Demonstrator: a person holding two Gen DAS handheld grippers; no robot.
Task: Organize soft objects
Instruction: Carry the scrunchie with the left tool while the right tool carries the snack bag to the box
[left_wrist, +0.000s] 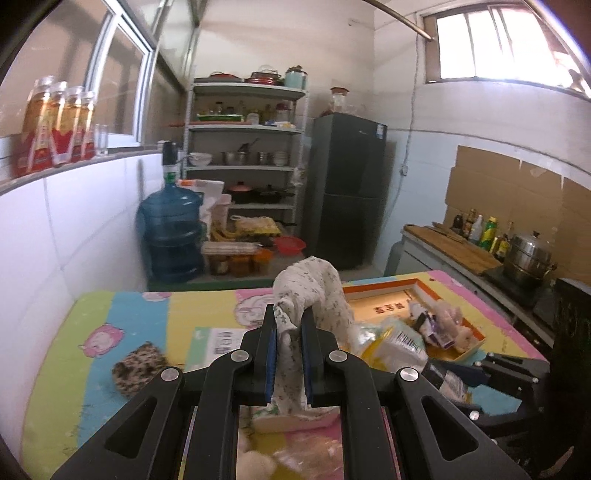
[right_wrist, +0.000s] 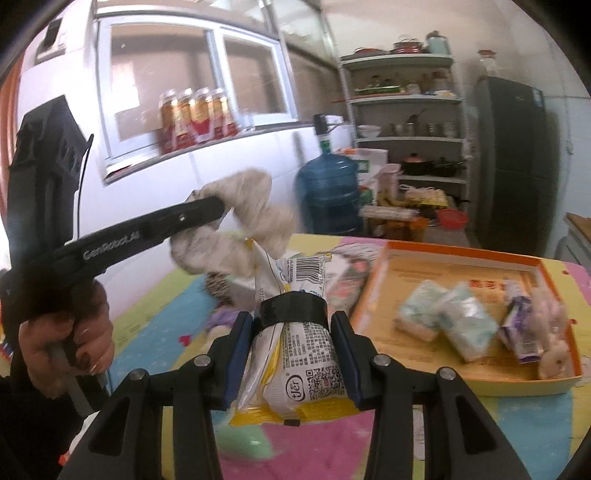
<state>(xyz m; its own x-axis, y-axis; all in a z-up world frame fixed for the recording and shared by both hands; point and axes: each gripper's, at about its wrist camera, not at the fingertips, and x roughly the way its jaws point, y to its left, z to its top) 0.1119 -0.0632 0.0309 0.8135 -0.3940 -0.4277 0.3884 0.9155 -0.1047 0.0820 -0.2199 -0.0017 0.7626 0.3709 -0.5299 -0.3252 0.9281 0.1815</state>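
Observation:
My left gripper (left_wrist: 289, 314) is shut on a white floral cloth (left_wrist: 314, 291) and holds it above the colourful play mat (left_wrist: 92, 332). In the right wrist view the same gripper (right_wrist: 207, 206) reaches in from the left with the cloth (right_wrist: 251, 221) hanging from it. My right gripper (right_wrist: 291, 321) is shut on a white and yellow tissue pack (right_wrist: 295, 350), held above the mat (right_wrist: 332, 443). An orange-rimmed tray (right_wrist: 461, 254) to the right holds tissue packs (right_wrist: 447, 317), a purple packet (right_wrist: 517, 328) and a small plush toy (right_wrist: 554, 347).
A brown speckled soft object (left_wrist: 138, 367) lies on the mat at the left. A water jug (left_wrist: 171, 236), shelves (left_wrist: 243, 147) and a fridge (left_wrist: 343, 192) stand behind the table. A counter with bottles and a steel pot (left_wrist: 528, 258) runs along the right.

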